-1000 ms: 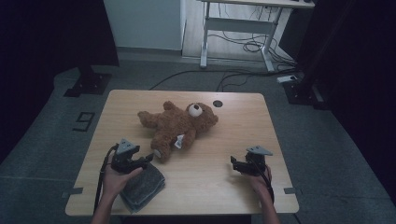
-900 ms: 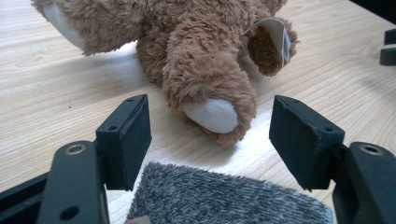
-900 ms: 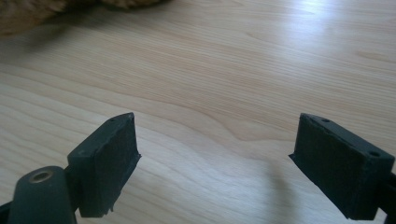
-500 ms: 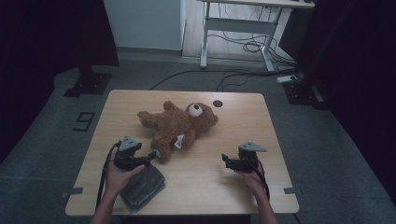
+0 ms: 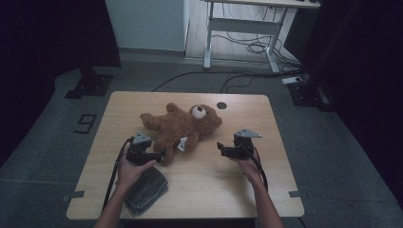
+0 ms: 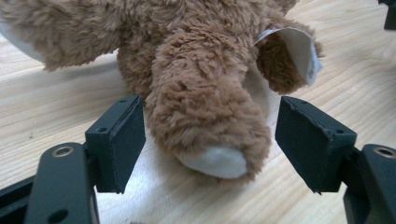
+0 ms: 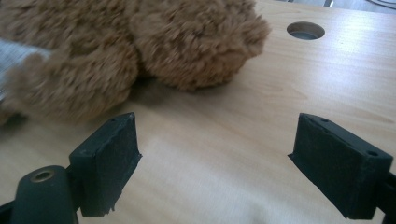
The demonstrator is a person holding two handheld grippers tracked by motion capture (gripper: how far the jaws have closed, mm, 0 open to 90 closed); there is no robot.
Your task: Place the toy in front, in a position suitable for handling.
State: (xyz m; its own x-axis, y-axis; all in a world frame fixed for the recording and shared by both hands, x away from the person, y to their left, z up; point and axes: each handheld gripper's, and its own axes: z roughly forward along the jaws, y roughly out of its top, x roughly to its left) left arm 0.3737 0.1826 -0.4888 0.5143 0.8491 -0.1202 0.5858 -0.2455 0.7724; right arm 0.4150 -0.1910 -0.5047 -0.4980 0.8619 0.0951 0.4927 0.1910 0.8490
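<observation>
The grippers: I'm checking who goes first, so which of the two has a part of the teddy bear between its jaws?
The left gripper: the teddy bear has a white-tipped paw between its open jaws, untouched. The right gripper frames bare table.

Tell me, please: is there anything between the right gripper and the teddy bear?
Nothing visible. Between the right gripper, jaws open, and the teddy bear lies only bare table. The folded grey cloth lies by the person's left hand.
</observation>
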